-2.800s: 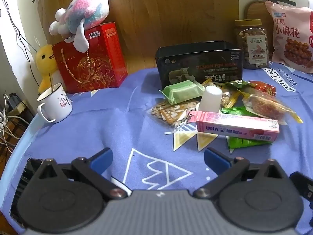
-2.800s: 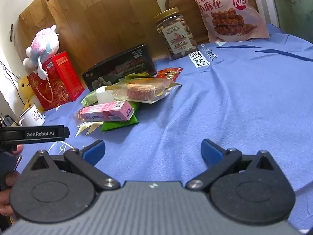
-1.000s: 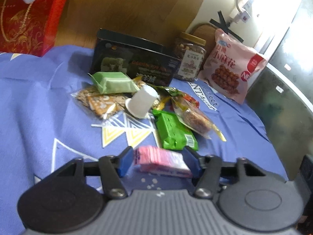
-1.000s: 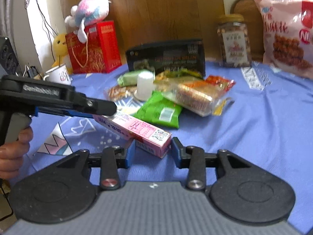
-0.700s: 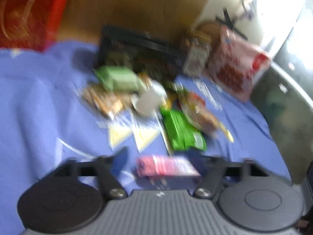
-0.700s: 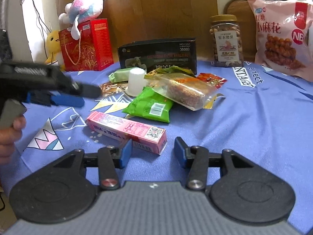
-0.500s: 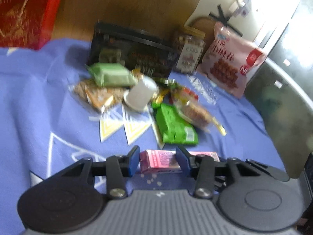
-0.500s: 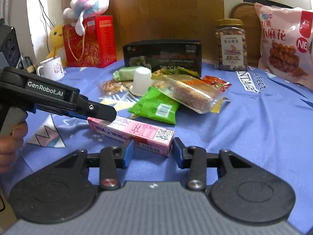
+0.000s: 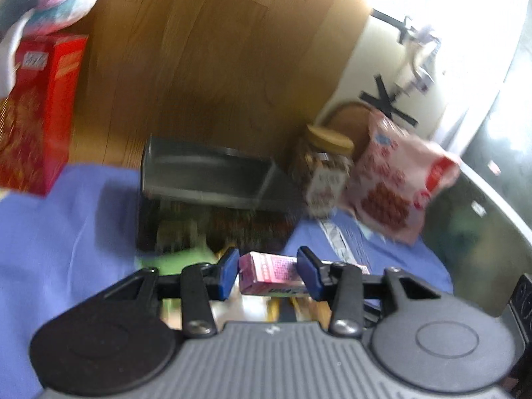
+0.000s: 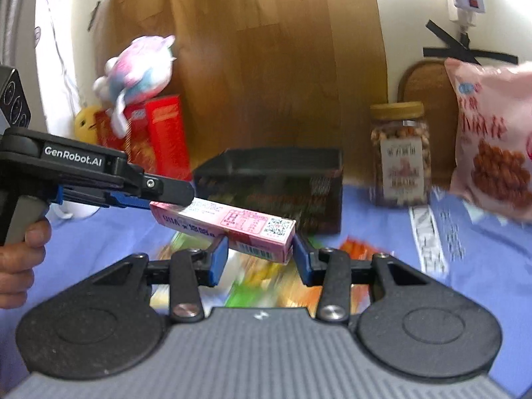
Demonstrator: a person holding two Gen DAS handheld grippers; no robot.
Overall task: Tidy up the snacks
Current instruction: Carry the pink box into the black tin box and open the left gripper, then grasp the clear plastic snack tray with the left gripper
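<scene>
Both grippers hold one long pink candy box (image 10: 229, 224), lifted off the blue cloth. My left gripper (image 9: 267, 272) is shut on one end of the pink box (image 9: 269, 271); it shows from the side in the right wrist view (image 10: 133, 196). My right gripper (image 10: 259, 254) is shut on the other end, the one with the QR code. The open black box (image 10: 276, 183) stands just behind, its dark inside (image 9: 209, 176) in view. The other snacks lie blurred below the grippers.
A nut jar (image 10: 400, 153) and a pink snack bag (image 10: 495, 146) stand to the right of the black box. A red gift bag (image 10: 156, 136) with a plush toy (image 10: 136, 69) on it is at the left. A wooden board rises behind.
Both grippers have closed on the pink box and lifted it off the cloth, carrying it forward toward the black box. The snack pile now lies below the grippers.
</scene>
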